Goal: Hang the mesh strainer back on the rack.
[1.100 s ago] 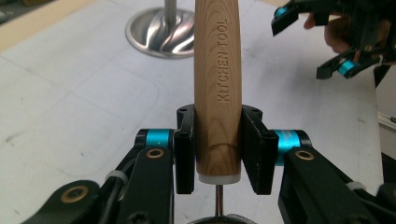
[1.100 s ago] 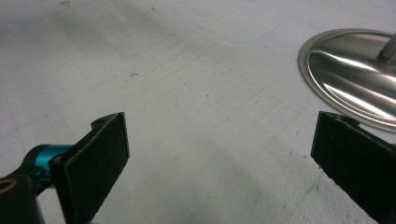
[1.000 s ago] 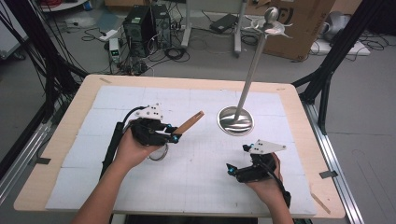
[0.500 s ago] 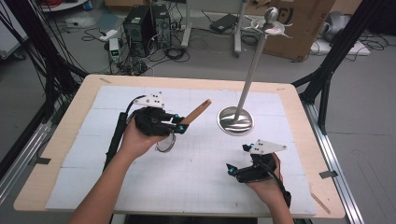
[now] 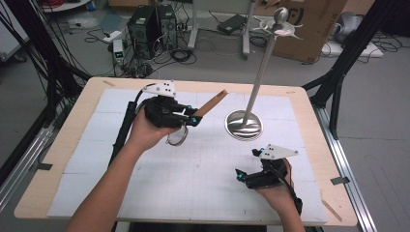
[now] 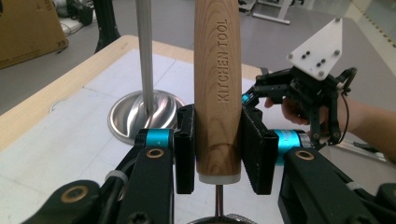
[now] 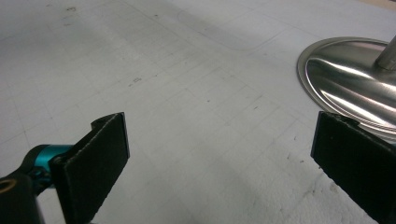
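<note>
Two tongs on record. Left tongs [image 5: 193, 119], left of centre in the high view, clamped on a wooden handle [image 6: 217, 88] stamped KITCHEN TOOL, held clear above the counter [image 5: 58, 169]; a wire ring [image 5: 177, 137] hangs below it. Right tongs [image 5: 240, 175], lower right, jaws wide apart, holding nothing. Steel stand [image 5: 244, 123], centre right, just beyond the handle's tip.

Wooden-handled kitchen utensil [image 6: 217, 88], handle stamped "KITCHEN TOOL", clamped near its ferrule between black jaws; handle [image 5: 211, 103] points toward two o'clock, wire head [image 5: 178, 137] hanging above the worktop.
</note>
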`<state>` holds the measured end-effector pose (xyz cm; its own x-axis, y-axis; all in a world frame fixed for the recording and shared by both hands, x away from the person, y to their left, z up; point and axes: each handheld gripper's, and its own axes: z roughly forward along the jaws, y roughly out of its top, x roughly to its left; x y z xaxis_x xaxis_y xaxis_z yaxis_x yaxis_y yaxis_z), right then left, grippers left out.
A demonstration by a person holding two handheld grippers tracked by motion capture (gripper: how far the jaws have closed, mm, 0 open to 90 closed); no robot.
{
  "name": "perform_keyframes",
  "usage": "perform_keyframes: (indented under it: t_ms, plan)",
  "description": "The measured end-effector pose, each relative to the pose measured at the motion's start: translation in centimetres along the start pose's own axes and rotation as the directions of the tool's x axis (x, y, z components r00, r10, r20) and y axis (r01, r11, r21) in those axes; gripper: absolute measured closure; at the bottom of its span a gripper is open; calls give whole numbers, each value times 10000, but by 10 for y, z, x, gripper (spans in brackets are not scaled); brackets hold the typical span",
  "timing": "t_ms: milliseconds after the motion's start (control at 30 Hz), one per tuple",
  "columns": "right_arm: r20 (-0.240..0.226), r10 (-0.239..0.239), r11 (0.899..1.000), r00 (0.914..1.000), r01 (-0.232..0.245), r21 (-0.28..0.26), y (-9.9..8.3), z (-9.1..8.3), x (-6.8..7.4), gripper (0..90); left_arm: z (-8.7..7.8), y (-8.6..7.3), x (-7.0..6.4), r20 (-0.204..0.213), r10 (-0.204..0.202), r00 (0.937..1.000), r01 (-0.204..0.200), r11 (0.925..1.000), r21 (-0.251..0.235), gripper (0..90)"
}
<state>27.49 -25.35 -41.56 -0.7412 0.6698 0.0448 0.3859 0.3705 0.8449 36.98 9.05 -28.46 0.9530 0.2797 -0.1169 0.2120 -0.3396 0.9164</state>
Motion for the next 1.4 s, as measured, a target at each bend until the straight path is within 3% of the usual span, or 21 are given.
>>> perform_keyframes:
  t_ms: [433, 900, 1400]
  plan:
    - [1, -13, 10000, 10000, 13, -12, 0, 0, 0, 31, 3, 31, 9, 173, 372, 9992, -371, 9993, -38, 686]
    - [-16, 37, 10000, 10000, -37, -50, 0, -1, -2, 31, 1, 58, 22, 216, 476, 9986, -467, 9981, -407, 686]
    - [12, 107, 9999, 9999, -107, -106, 0, -3, -4, 31, 11, 83, 30, 356, 596, 9976, -569, 9958, -720, 686]
